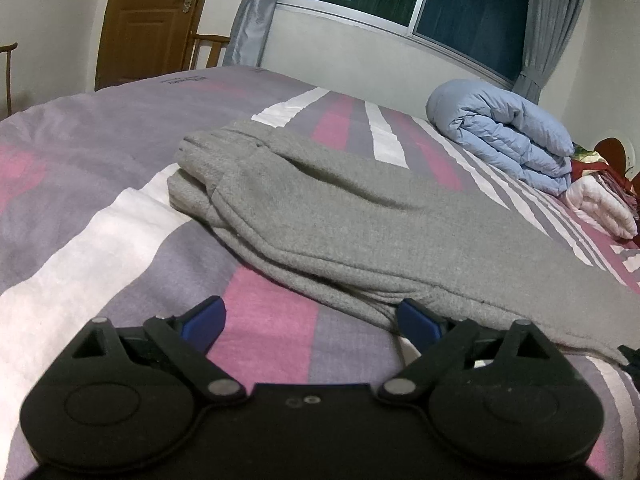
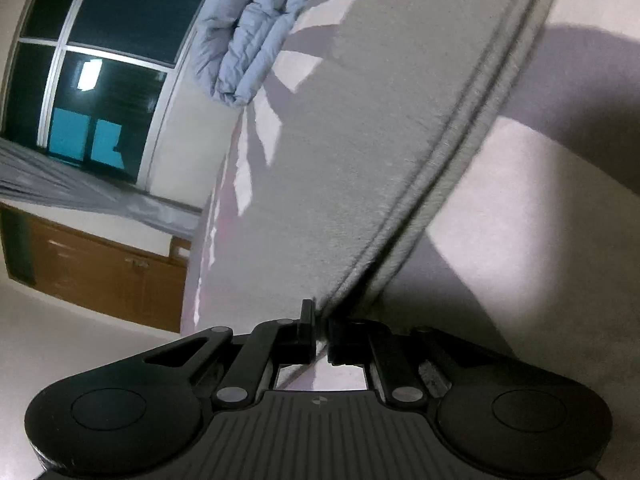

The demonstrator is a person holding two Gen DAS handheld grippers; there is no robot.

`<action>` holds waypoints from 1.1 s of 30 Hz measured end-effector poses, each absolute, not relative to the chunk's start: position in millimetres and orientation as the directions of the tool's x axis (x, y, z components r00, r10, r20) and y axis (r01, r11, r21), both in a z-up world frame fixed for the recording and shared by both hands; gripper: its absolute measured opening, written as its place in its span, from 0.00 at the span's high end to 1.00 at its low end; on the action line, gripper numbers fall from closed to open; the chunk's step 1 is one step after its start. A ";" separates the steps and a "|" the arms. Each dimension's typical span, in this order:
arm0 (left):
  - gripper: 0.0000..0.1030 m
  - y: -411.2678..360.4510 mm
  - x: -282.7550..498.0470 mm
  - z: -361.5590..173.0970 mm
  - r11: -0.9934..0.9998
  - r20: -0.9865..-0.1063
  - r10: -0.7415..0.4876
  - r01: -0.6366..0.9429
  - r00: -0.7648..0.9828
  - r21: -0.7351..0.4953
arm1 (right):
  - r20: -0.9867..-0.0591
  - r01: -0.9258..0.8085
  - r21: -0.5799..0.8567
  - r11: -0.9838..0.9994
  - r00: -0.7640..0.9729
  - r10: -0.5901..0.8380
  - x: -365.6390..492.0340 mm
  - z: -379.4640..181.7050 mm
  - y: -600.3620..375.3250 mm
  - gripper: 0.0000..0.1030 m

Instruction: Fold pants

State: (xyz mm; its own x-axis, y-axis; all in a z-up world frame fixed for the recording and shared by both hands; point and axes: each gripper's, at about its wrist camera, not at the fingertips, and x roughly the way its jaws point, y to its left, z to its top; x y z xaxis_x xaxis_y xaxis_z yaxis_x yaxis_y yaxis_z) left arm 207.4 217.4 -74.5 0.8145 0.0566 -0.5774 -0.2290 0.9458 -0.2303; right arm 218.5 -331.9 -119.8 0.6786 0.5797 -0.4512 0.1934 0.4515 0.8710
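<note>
Grey knit pants lying lengthwise across the striped bedspread, already doubled leg over leg, waistband at the far left; cross folds seemingly not yet made. Left gripper hovering low at the near edge, jaws spread wide, right fingertip just beside the cloth, nothing held. Blue quilt rolled at far right.

Right wrist view, tilted sideways: right gripper pinching together on the pants' seamed edge, cloth running away toward the far quilt.
</note>
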 end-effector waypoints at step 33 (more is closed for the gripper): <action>0.06 208.4 221.1 -78.5 0.949 -0.596 0.103 -0.258 0.797 -0.180 | -0.527 0.366 0.766 0.529 0.829 0.188 259.4 -113.5 -594.9 0.90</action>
State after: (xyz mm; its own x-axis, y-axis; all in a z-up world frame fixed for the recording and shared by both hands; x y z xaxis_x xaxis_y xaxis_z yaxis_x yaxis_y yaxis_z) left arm 221.1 208.4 -78.5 0.7965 0.1032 -0.5957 -0.2579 0.9492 -0.1805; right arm 259.4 -594.9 -113.5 0.8292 0.1877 -0.5265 0.3664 0.5288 0.7656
